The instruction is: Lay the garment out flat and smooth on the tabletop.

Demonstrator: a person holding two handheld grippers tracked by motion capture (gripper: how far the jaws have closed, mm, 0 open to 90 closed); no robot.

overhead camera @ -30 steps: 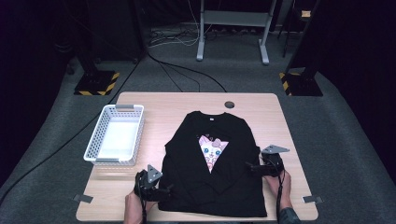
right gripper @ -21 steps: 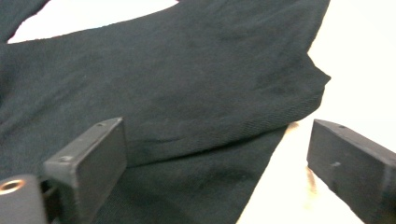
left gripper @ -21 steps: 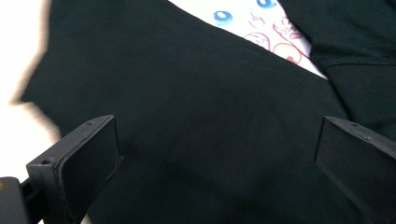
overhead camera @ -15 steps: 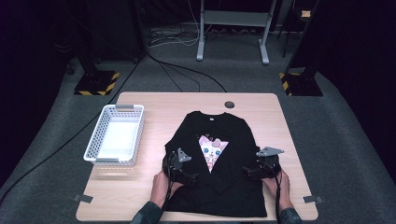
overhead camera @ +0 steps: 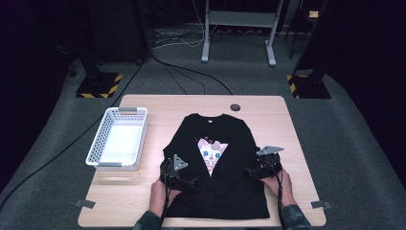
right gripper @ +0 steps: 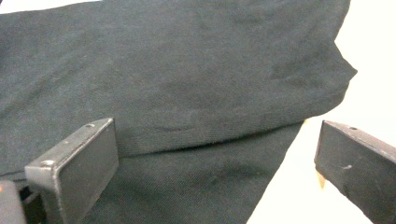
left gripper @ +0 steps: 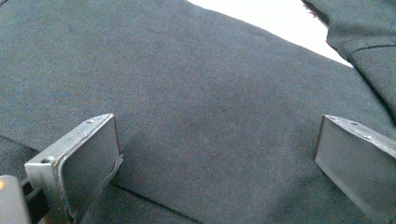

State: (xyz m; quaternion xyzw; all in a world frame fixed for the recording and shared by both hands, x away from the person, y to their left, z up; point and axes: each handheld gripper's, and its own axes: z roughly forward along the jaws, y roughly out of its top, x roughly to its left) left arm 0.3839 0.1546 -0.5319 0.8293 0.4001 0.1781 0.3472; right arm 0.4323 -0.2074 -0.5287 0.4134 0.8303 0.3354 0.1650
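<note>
So we're folding a black t-shirt [overhead camera: 218,163] with a cat print [overhead camera: 210,151] on the wooden table [overhead camera: 287,115], and it looks like we're partway in. The shirt lies flat in the middle of the table, collar at the far end, hem at the near edge. Both sleeves look already tucked in over the body, their folded edges slanting toward the print, so the shirt reads as a narrow rectangle now. That part seems done.

What's left, as far as we can judge: the lengthwise fold of hem up toward collar, and probably dropping the folded shirt into the white basket [overhead camera: 98,143] that sits to the left of it, empty.

Our left gripper [overhead camera: 187,182] hovers over the near left part of the shirt, jaws spread wide with nothing between them; in the left gripper view there's just flat black fabric with a fold line under it. Our right gripper [overhead camera: 250,171] sits at the shirt's right edge, jaws also spread wide and pinching nothing; the right gripper view has the folded sleeve edge and bare table beside it.

Both jaws have just been opening, and no cloth is caught in either.
</note>
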